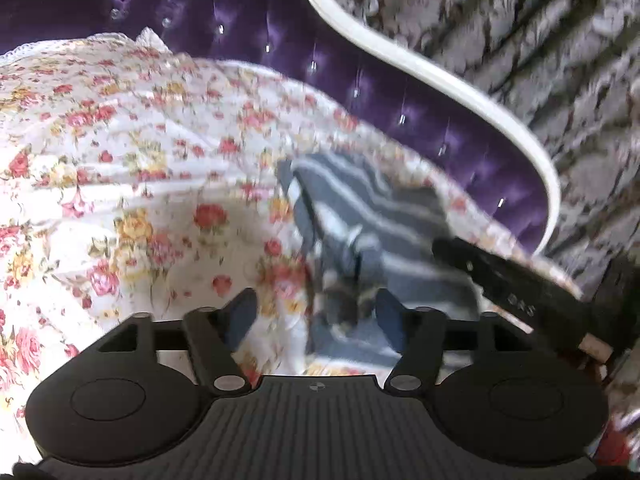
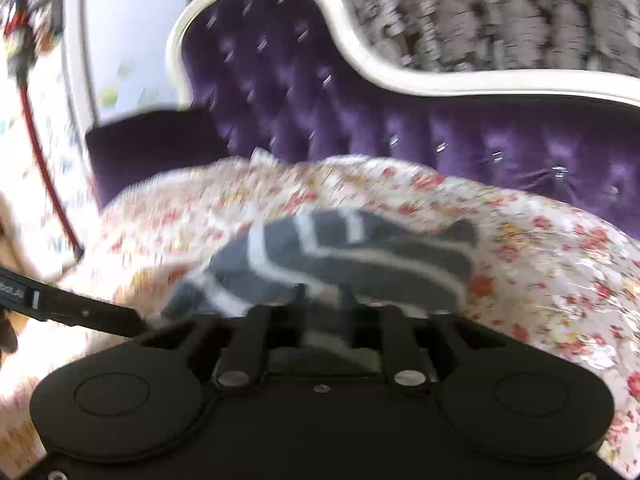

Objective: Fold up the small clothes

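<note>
The gray striped garment [image 1: 372, 216] lay on the flowered bedspread [image 1: 120, 152] of a bed. In the left wrist view it sat at about 2 o'clock from the middle of the picture. Both pictures were blurry.

The left tongs [image 1: 316, 312] were open, with their two blue fingertips [image 1: 240, 312] well apart. The right-hand fingertip lay against the near edge of the garment, and the other one was over the bedspread. A bunched bit of the cloth sat between them, but they did not squeeze it.

The right tongs [image 2: 322, 292] were almost closed. Their dark fingertips were right at the near edge of the garment [image 2: 360, 248], at about 12 o'clock from the black body of the tool. It was too blurry to tell if they pinched the cloth.

Behind the bed stood a purple tufted headboard [image 2: 320, 92] with a white curvy frame [image 2: 372, 60]. A red cord [image 2: 44, 164] hung at 9 o'clock in the right wrist view.
</note>
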{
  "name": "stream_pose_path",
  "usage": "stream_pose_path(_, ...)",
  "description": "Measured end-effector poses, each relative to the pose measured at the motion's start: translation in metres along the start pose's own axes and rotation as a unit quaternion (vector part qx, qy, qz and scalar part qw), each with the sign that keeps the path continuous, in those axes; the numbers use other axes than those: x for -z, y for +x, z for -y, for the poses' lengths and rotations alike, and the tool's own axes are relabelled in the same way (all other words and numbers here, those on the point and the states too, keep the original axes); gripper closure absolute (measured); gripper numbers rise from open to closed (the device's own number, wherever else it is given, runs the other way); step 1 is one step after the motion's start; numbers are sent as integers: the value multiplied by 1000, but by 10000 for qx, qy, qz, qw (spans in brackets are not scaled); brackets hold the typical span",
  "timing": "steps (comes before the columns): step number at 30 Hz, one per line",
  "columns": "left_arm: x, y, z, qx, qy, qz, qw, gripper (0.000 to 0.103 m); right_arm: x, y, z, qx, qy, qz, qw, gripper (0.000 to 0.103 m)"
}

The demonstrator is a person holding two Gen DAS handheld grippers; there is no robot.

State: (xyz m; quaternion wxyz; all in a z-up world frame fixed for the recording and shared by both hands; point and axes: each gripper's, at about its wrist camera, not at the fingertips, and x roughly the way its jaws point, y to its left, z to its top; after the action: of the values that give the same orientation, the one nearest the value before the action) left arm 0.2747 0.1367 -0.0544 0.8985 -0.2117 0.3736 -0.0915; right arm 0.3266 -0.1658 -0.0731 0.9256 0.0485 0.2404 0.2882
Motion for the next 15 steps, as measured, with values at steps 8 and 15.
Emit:
stream_pose_path(8,-10,15,21,398,-52,-208,9990,20,0,8,61,-94,1529,-182,9880,32)
stream_pose_path(15,3,46,30,436,-109,-688,9966,20,19,33,83,-613,2248,-613,9705,30)
